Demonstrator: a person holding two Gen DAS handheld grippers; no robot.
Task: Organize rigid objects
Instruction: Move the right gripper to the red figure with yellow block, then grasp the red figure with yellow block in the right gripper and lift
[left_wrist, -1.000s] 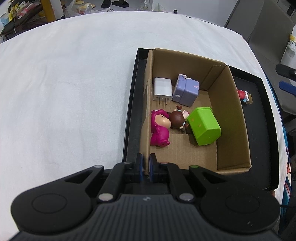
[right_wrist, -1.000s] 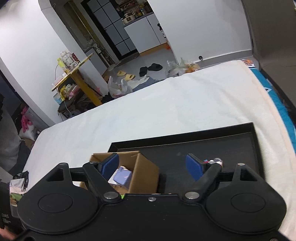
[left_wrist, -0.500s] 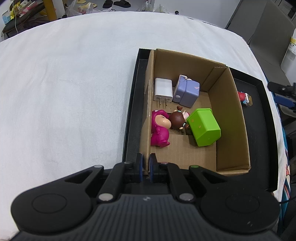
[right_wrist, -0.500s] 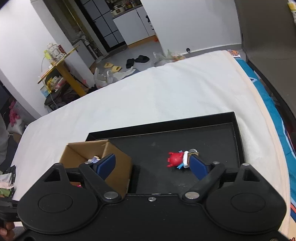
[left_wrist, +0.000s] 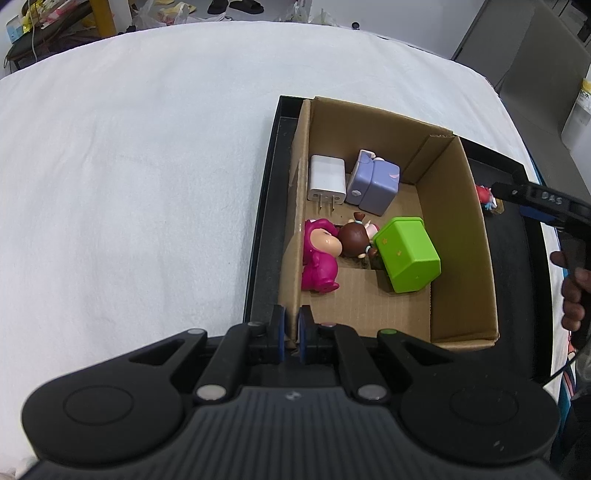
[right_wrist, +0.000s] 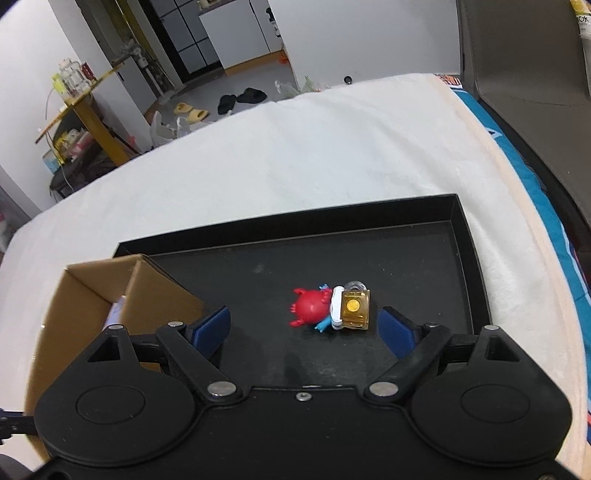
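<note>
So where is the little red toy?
The little red toy lies on the black tray, right of the cardboard box, just ahead of the open right tool.

I count one open brown cardboard box (left_wrist: 458, 236) standing in one shallow black tray (right_wrist: 458, 236). Inside the box lie five things: one white plug-in charger block (left_wrist: 327, 178) at twelve o'clock, one lilac plastic box-shaped toy (left_wrist: 375, 181) just beside it at one o'clock, one magenta bear figurine (left_wrist: 319, 254) at nine o'clock, one brown-haired doll figurine (left_wrist: 355, 240) touching it, and one lime-green plastic box (left_wrist: 408, 254) at three o'clock. Outside the box, on the tray floor, is one red crab-like figurine with a clear amber base (right_wrist: 328, 307). That makes three figurines altogether.
</note>
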